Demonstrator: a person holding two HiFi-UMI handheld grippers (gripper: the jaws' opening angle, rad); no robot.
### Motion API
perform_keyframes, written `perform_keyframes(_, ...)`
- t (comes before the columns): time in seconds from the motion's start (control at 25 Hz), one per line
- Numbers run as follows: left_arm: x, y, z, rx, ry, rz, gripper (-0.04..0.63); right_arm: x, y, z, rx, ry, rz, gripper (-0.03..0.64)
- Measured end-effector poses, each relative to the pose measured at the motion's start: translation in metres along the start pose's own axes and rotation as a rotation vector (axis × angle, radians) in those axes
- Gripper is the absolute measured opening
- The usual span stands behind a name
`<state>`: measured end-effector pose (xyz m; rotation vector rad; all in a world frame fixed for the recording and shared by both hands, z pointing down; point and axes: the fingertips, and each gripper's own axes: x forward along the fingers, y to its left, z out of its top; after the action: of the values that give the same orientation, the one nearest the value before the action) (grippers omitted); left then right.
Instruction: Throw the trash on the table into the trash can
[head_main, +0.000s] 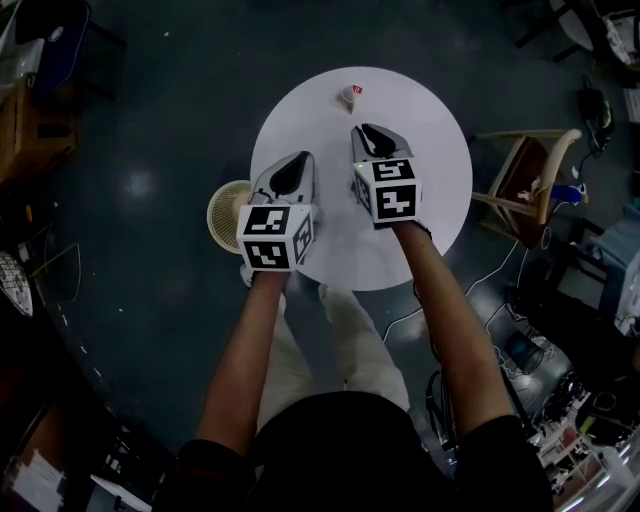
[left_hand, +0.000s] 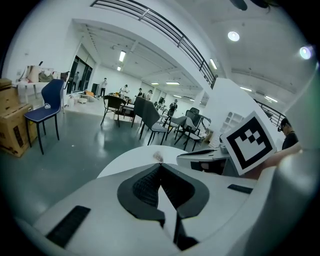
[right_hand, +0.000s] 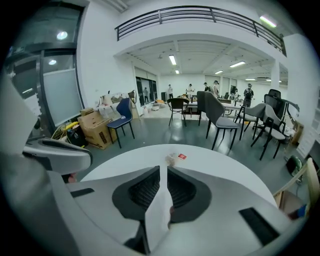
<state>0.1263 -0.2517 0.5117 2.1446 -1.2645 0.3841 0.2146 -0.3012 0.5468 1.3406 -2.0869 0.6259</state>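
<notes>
A small crumpled wrapper (head_main: 348, 96) with a red bit lies near the far edge of the round white table (head_main: 435, 130). Both gripper views show that wrapper (right_hand: 173, 159) (left_hand: 158, 156) ahead of the jaws, well clear of them. My right gripper (head_main: 370, 131) (right_hand: 163, 169) hovers over the table's middle, its jaws all but together with only a thin slit and nothing between them. My left gripper (head_main: 298, 161) (left_hand: 160, 165) hangs over the table's left part, shut and empty. A round pale trash can (head_main: 226, 212) stands on the floor against the table's left edge.
A wooden chair (head_main: 525, 185) stands close to the table's right side. Cables and gear (head_main: 540, 370) crowd the floor at the lower right. Cardboard boxes (right_hand: 92, 127) and a blue chair (right_hand: 120, 117) stand further off, with grey chairs (right_hand: 220, 120) behind the table.
</notes>
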Motion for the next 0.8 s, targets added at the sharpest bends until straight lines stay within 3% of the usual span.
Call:
perform_keyframes(0.36, 0.045, 0.001, -0.003, 0.023, -0.003, 0.029, 0.008, 0.043, -0.025, 0.009, -0.014, -0.007, 0.027, 0.114)
perform_keyframes(0.8, 0.07, 0.016, -0.007, 0.037, 0.0, 0.046, 0.008, 0.071, -0.029, 0.01, -0.041, -0.019, 0.027, 0.117)
